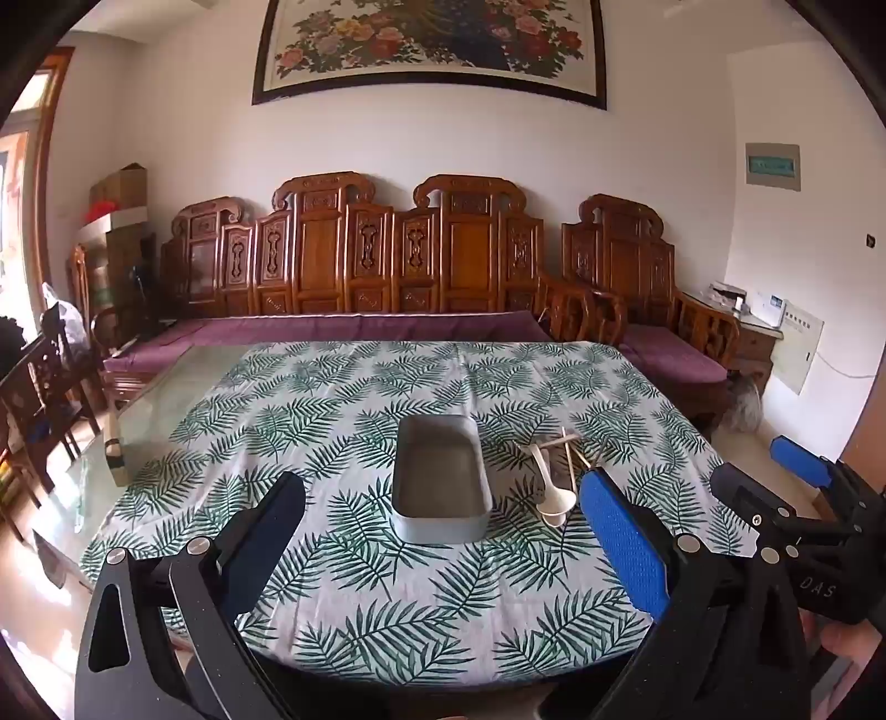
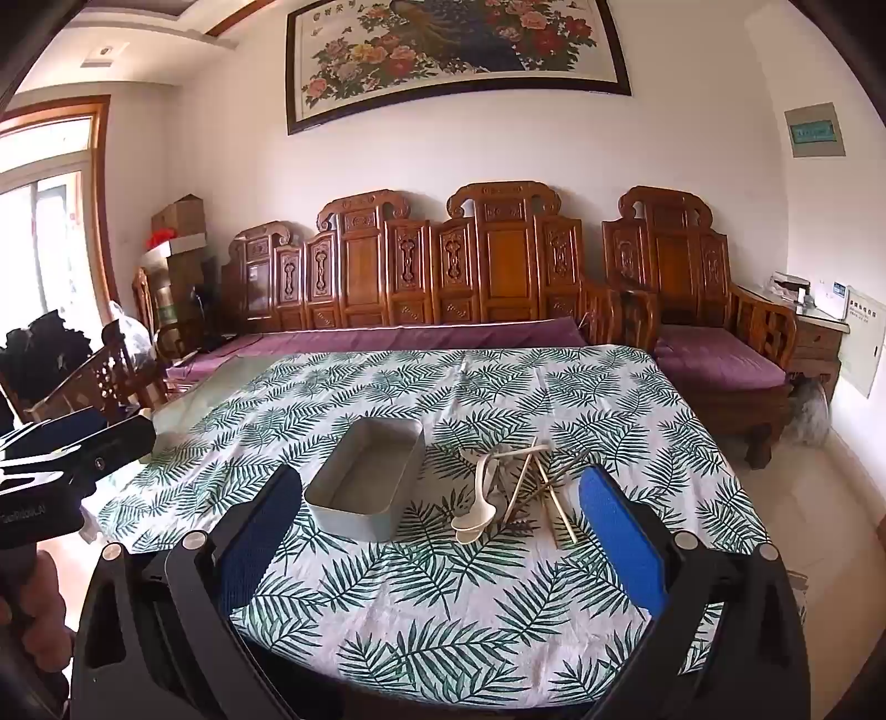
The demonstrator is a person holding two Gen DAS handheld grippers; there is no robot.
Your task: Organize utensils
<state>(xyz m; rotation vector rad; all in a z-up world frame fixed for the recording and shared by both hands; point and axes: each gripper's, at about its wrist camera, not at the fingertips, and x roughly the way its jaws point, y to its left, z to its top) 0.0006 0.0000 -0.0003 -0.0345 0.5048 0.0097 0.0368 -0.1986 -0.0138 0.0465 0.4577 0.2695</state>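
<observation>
Nearest, the left gripper (image 1: 443, 531) hangs above the near edge of the surface (image 1: 421, 626), its jaws spread wide and holding nothing, blue pads facing inward. Likewise the right gripper (image 2: 437, 520) hovers over the same edge with jaws spread and empty; it also shows at the right of the left view, where its jaws look parted too. Between the left gripper's fingers, farther in, a grey tray (image 1: 441, 481) stands on the leaf-print cloth (image 1: 343, 387), long side running away from the cameras, with nothing visible inside. Just right of the tray lies a loose heap of utensils: two white spoons (image 2: 473, 512) nearest the tray, bowls toward the cameras, and chopsticks (image 2: 556, 501) crossed over one another beside them. Beyond the surface stands a carved wooden sofa (image 2: 498, 266) with purple cushions, and above it a flower painting (image 2: 459, 50) hangs on the wall.
</observation>
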